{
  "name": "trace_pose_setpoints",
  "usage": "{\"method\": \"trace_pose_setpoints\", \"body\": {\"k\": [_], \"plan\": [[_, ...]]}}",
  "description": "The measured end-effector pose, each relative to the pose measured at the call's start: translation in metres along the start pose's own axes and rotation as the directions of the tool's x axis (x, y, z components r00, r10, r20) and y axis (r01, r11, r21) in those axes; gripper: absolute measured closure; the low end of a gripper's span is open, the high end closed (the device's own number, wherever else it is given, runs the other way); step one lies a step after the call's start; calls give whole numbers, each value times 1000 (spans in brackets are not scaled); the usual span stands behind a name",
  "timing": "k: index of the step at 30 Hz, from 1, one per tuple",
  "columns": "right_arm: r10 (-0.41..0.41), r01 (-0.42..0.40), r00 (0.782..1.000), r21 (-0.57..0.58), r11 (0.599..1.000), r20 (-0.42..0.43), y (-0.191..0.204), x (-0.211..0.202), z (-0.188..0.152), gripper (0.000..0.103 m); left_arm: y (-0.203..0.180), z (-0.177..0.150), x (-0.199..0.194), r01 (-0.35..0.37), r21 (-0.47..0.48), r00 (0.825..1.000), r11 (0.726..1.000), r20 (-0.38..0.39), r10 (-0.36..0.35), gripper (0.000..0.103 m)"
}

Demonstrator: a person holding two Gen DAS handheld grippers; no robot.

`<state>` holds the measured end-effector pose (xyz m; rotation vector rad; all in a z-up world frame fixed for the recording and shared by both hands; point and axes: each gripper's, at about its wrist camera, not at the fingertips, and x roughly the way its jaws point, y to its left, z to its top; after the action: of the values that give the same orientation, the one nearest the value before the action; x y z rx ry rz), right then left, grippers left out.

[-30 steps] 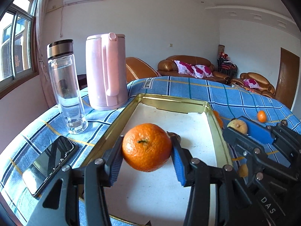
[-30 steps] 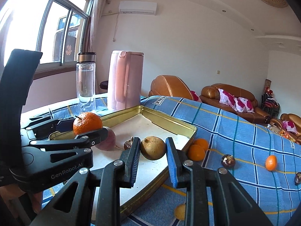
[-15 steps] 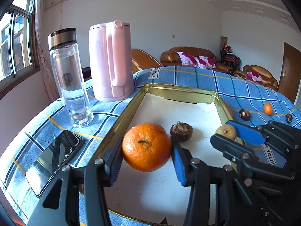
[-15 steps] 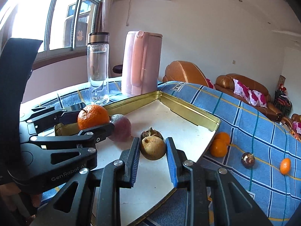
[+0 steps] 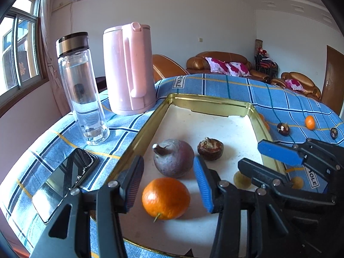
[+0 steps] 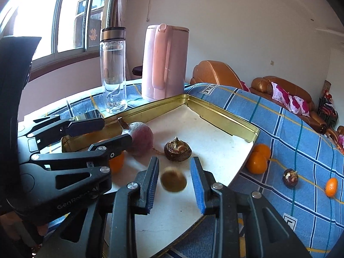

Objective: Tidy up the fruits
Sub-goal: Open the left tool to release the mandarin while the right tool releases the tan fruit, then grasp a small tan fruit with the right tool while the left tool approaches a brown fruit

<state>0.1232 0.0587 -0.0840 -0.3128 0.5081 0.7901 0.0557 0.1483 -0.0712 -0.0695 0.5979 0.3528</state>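
A gold-rimmed tray (image 5: 215, 103) with a white floor lies on the blue checked cloth. My left gripper (image 5: 167, 185) is open; the orange (image 5: 166, 197) lies on the tray floor between its fingers, untouched. A purple round fruit (image 5: 173, 158) and a brown mangosteen (image 5: 210, 148) lie just beyond. My right gripper (image 6: 175, 182) is open; a small brown fruit (image 6: 173, 181), blurred, sits between its fingers over the tray (image 6: 225, 120). The left gripper (image 6: 96, 135) shows at the left of the right wrist view.
A glass bottle (image 5: 82, 90) and a pink kettle (image 5: 129, 68) stand left of the tray. A phone (image 5: 64, 180) lies at the near left. Two oranges (image 6: 258, 159), a mangosteen (image 6: 290, 178) and a small orange (image 6: 331, 187) lie on the cloth to the right.
Both grippers opened. The orange dropped from the left gripper onto the tray floor. The brown fruit came free of the right gripper's pads. Both grippers moved forward over the tray.
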Motion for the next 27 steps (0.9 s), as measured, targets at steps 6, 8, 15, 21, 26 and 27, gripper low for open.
{"method": "trace_pose_setpoints", "body": {"k": [6,8,15,21,26,27], "plan": [[-41,39,999,55,998,36,-17,-15,-6,43,1,0,-5,-12,-6,1000,1000,28,12,29],[-101,98,993,50,994,59,-26,-28,-11,43,-3,-1,-9,-16,12,999,1000,48,15,28],[-228,218,973,171,961,41,-88,-72,-33,41,-8,-1,-14,-1,12,998,1000,68,0,19],[-226,223,974,231,947,-17,-103,-74,-48,41,-12,-2,-16,-6,14,997,1000,80,4,10],[-137,143,990,156,977,-44,-80,-62,-45,41,-15,-2,-17,-8,18,996,1000,85,7,7],[-123,129,991,143,981,-52,-76,-60,-46,41,-14,-2,-17,-8,16,996,1000,86,7,7]]}}
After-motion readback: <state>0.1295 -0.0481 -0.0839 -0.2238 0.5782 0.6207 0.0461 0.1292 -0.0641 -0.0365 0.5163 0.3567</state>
